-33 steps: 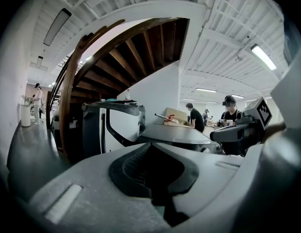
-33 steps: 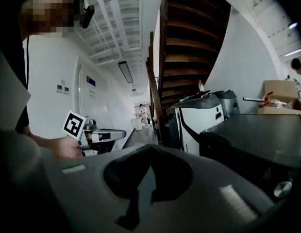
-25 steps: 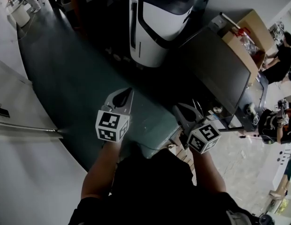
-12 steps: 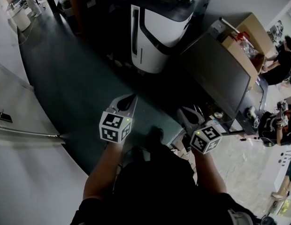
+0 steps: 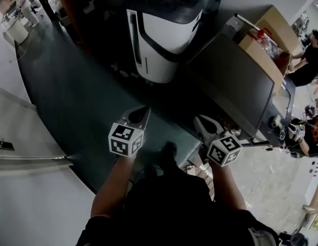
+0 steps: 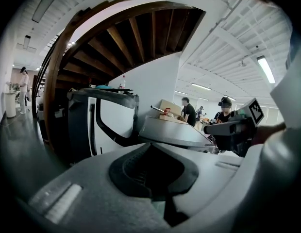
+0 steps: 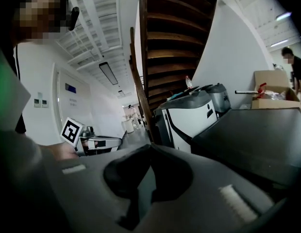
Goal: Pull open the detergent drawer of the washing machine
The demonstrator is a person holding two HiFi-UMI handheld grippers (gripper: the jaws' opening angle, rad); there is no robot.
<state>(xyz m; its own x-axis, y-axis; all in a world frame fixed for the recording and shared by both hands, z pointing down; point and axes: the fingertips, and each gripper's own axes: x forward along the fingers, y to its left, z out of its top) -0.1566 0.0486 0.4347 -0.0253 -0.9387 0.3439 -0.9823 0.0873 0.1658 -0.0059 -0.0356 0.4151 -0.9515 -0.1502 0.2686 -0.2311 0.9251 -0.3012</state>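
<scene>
A white machine with black trim (image 5: 161, 40) stands ahead on the dark floor; it also shows in the left gripper view (image 6: 109, 123) and the right gripper view (image 7: 192, 120). I cannot make out its detergent drawer. My left gripper (image 5: 144, 109) is shut and holds nothing, well short of the machine. My right gripper (image 5: 199, 119) is also shut and empty, level with the left one. In their own views the left gripper (image 6: 151, 145) and the right gripper (image 7: 149, 148) both point toward the machine with jaws together.
A large dark flat panel (image 5: 236, 81) leans to the right of the machine, with an open cardboard box (image 5: 269, 37) behind it. A wooden staircase (image 6: 131, 38) rises overhead. A white curved wall (image 5: 25, 188) runs along the left. A seated person (image 5: 305, 60) is at the far right.
The machine and the dark panel have come nearer and slid down-left in the head view. Both grippers travelled forward together, still shut. A foot now shows between the arms.
</scene>
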